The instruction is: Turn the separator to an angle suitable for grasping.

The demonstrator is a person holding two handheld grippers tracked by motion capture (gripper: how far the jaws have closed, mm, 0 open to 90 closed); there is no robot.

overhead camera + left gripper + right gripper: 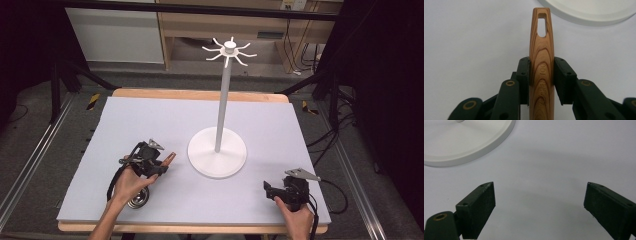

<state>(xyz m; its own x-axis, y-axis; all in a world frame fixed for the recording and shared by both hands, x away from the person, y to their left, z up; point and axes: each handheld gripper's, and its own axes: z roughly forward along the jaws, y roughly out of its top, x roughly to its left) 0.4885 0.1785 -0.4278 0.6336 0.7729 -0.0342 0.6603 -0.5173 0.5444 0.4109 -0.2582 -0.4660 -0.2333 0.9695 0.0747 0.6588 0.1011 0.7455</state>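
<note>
Left tongs clamp the wooden handle; right tongs gape.

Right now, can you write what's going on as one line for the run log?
left gripper: shut on wooden handle | right gripper: open, holding nothing, over the table | white stand: upright, hooks bare

Handle: grained wood, smooth. Claw pads: matt black plastic. Stand base: smooth white. Table cover: matt.

Faint unreadable engraving, wooden handle
</note>
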